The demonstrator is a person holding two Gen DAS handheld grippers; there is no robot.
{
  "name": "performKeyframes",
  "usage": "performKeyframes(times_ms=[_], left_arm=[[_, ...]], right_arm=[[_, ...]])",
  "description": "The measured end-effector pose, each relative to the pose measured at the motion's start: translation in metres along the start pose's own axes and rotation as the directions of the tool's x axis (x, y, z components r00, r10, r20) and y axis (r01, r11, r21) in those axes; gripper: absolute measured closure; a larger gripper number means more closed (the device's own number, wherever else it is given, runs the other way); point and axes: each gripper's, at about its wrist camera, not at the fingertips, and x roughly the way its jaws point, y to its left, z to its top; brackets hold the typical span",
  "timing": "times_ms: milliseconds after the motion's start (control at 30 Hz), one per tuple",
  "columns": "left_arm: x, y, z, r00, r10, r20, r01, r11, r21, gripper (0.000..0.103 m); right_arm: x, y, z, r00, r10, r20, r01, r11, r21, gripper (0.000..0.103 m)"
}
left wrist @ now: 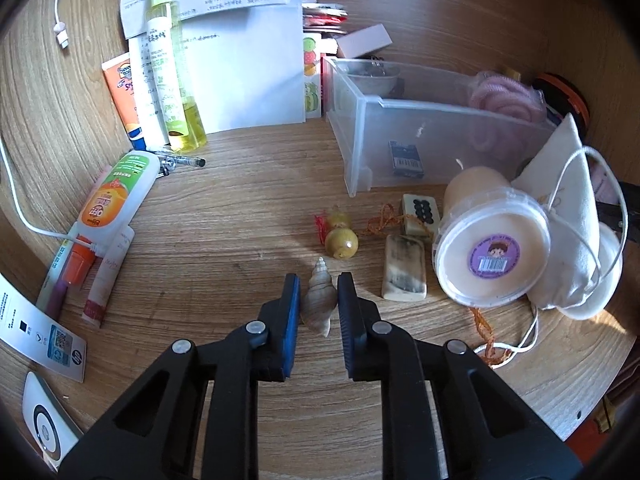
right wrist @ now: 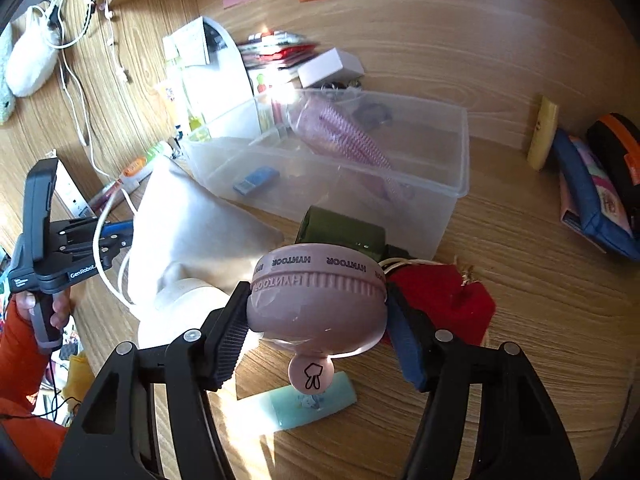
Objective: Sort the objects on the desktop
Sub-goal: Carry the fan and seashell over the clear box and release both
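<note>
In the left wrist view my left gripper (left wrist: 319,294) has its blue pads on both sides of a tan spiral seashell (left wrist: 319,300) that lies on the wooden desk; the pads touch or nearly touch it. A clear plastic bin (left wrist: 400,120) stands beyond, holding a pink coil (left wrist: 504,96) and a small dark box (left wrist: 406,159). In the right wrist view my right gripper (right wrist: 316,316) is shut on a pink round HYNTOOR device (right wrist: 316,300), held above the desk in front of the clear bin (right wrist: 456,152). The left gripper (right wrist: 60,240) shows at the left of that view.
Near the shell lie a yellow gourd charm (left wrist: 340,236), two tiles (left wrist: 404,274), a lying tub (left wrist: 490,252) and a white drawstring bag (left wrist: 568,216). Bottles, tubes and papers (left wrist: 240,60) fill the left. In the right wrist view: a red pouch (right wrist: 452,300), dark green jar (right wrist: 340,232), blue case (right wrist: 592,200).
</note>
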Motion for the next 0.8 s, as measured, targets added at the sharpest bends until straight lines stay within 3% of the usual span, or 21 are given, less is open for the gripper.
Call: performKeyframes(times_ms=[433,800], left_arm=[[-0.035,-0.006,0.033,0.988,-0.043,0.148,0.045,0.999,-0.007,0.085],[-0.041,-0.022,0.073,0.970,-0.095,0.223,0.089,0.995,0.039,0.085]], right_arm=[[-0.047,-0.014,0.023,0.991,-0.030,0.128,0.026,0.999,0.038,0.042],[-0.054,-0.030,0.061,0.980,-0.059,0.190,0.048,0.997,0.061,0.042]])
